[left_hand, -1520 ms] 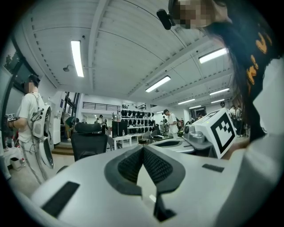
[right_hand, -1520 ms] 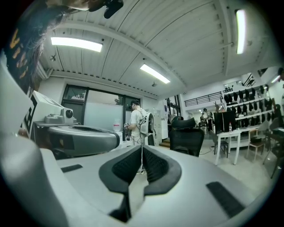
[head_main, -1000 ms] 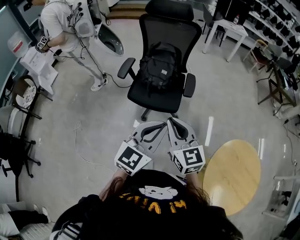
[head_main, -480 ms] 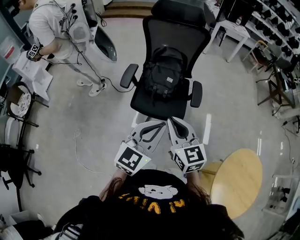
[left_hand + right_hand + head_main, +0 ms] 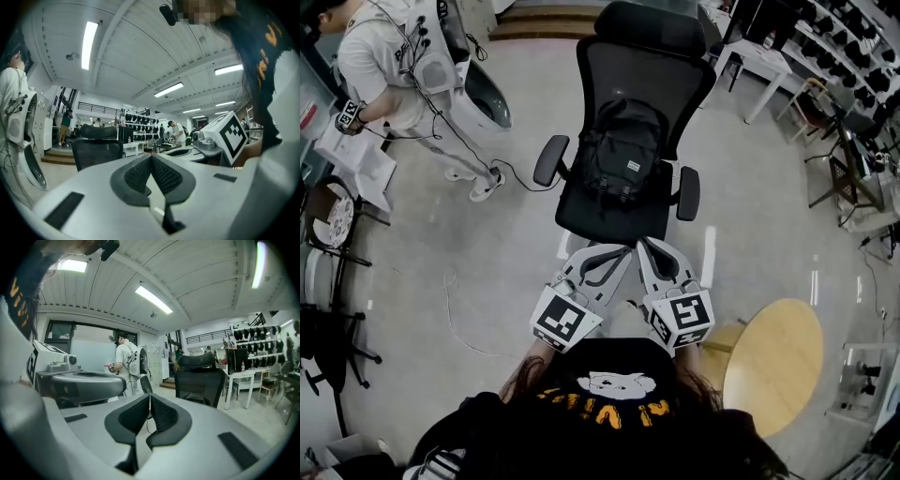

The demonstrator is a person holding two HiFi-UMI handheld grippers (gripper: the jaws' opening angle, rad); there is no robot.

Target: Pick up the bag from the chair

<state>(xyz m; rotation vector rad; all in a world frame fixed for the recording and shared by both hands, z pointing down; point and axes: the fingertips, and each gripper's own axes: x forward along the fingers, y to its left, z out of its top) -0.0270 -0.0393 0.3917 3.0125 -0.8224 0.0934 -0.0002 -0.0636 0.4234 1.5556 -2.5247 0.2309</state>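
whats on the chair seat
A black backpack sits upright on the chair, leaning on the backrest. The seat's front is bare. Whatever lies under or behind the backpack is covered.

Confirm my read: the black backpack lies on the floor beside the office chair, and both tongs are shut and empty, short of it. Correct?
Not quite. The black backpack is not on the floor; it sits on the seat of the office chair, as the head view shows. The rest holds: the left tongs and right tongs are shut, empty and short of it.
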